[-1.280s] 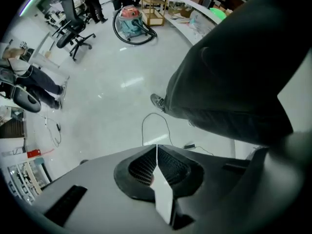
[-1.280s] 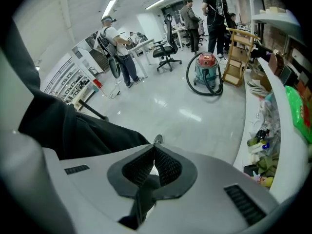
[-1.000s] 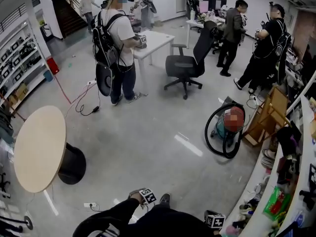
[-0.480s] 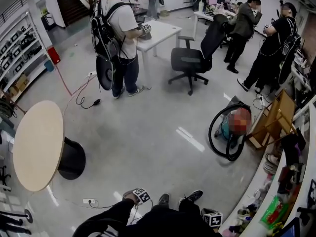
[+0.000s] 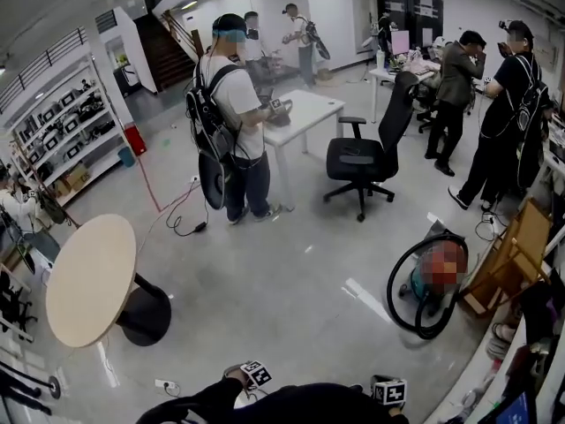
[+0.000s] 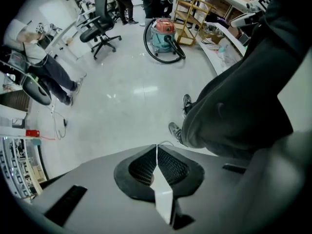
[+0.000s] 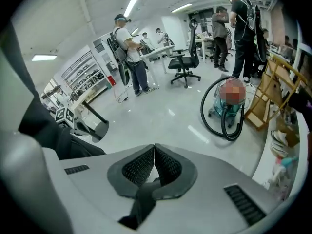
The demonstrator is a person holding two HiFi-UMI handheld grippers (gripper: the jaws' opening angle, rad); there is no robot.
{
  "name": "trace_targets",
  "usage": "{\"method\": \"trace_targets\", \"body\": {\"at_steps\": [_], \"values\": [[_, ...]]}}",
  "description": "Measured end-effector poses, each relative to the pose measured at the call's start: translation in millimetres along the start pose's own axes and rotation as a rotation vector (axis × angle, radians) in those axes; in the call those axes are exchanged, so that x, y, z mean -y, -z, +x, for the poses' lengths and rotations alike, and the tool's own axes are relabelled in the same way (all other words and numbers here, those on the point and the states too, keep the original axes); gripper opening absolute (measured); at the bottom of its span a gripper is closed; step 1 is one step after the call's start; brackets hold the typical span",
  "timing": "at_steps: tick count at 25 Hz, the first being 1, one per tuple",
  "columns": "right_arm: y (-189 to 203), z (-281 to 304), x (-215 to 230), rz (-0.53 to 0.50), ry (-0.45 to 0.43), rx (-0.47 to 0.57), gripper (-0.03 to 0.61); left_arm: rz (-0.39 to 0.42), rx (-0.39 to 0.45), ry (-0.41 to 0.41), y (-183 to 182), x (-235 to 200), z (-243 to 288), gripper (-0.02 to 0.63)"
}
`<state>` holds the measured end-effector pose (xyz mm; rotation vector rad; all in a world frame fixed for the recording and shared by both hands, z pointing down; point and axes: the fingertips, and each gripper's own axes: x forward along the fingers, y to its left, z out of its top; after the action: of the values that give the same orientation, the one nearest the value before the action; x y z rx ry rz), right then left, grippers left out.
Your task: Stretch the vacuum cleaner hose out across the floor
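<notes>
1. Left gripper view
   - Left tongs [image 6: 156, 149] pressed together, mesh pads meeting, nothing between them.
   - Pointed down at the pale glossy floor [image 6: 122, 96].
   - Two dark shoes [image 6: 174, 129] and the wearer's dark trousers [image 6: 243, 106] at right.
   - Far up the frame, one canister vacuum cleaner with teal body and red lid [image 6: 163, 30].
   - One black hose [image 6: 155, 58] looped round it on the floor, well apart from the tongs.
   - Just beside it, one light wooden frame rack [image 6: 190, 13].
   - One black office chair on castors [image 6: 100, 23] at upper left.

2. Right gripper view
   - Right tongs [image 7: 154, 149] likewise closed tight and empty.
   - Aimed slantwise over the floor.
   - Ahead to the right, the one vacuum cleaner [image 7: 229, 104], hose [image 7: 204, 118] curled in a single loop about the canister.
   - Wooden frame rack [image 7: 265, 96] right beside it.
   - One marker cube [image 7: 62, 115] of the left tongs at left.

3. Head view
   - Two marker cubes at the bottom edge, one on each pair of tongs.
   - Vacuum cleaner [image 5: 415, 285] on the floor at right, hose [image 5: 390, 291] looped round it, not stretched out.
   - One round table with pale wooden top on a black base [image 5: 88, 276] at left.
   - One white rectangular table [image 5: 305, 113] further back.
   - One office chair [image 5: 362, 157] near it.
   - Five standing people:
     - one with a black backpack [image 5: 234, 131] at the white table
     - two behind
     - two at right
</notes>
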<state>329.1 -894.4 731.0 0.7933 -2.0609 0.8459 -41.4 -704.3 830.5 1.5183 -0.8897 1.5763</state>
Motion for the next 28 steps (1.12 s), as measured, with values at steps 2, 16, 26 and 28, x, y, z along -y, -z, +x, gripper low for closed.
{"method": "trace_targets", "body": {"at_steps": [2,16,26,28], "values": [[-8,-5,19,0.033,-0.014,0.017,0.014,0.009,0.047,-0.029,-41,1,-16,0.026],[-17,-29,74,0.034,-0.022,0.074,0.014,0.264,0.02,-0.075,-170,20,-51,0.026],[-32,-30,148,0.192,0.089,0.027,0.014,0.374,-0.035,-0.012,-268,-15,0,0.026],[-48,-20,161,0.212,0.108,0.005,0.014,0.367,0.021,0.003,-317,-30,2,0.026]]}}
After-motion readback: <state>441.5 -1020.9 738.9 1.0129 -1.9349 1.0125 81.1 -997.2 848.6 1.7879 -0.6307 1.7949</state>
